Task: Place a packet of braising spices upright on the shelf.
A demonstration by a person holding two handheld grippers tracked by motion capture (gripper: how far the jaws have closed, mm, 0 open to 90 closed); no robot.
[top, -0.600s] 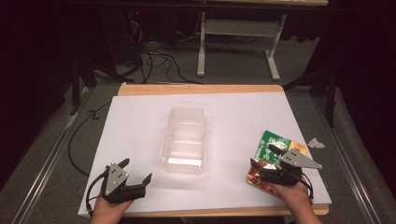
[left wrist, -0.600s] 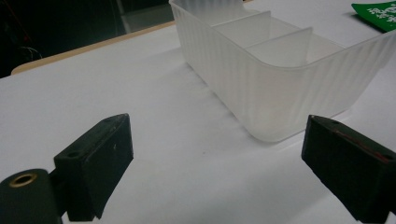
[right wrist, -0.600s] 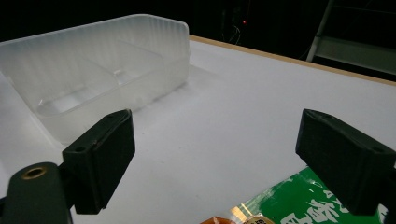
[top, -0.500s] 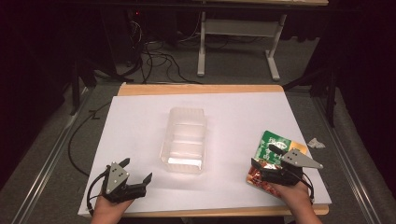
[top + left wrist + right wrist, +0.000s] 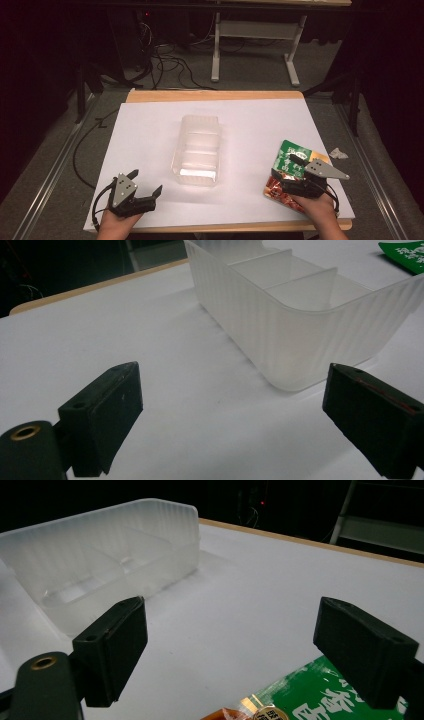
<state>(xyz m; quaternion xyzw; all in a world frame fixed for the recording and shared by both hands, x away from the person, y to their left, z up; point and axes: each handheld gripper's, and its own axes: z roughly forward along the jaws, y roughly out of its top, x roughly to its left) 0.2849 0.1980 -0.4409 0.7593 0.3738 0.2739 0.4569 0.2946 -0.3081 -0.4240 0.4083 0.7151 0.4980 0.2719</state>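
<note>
Barely any movement since before: right gripper [image 5: 290, 172] hovers over the snack packets [image 5: 290, 170], left gripper [image 5: 147, 187] idles; both wide open, empty. Lower squarely, pinch one packet.

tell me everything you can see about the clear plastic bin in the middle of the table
The bin is a translucent, frosted-looking plastic box with faintly ribbed walls and rounded corners. It is long and narrow, open at the top, and crosswise dividers split it into compartments, all of which look empty. It stands upright on the white table cover, near the middle, its long side running away from the person. Nothing else touches it; both grippers are apart from it.
</note>
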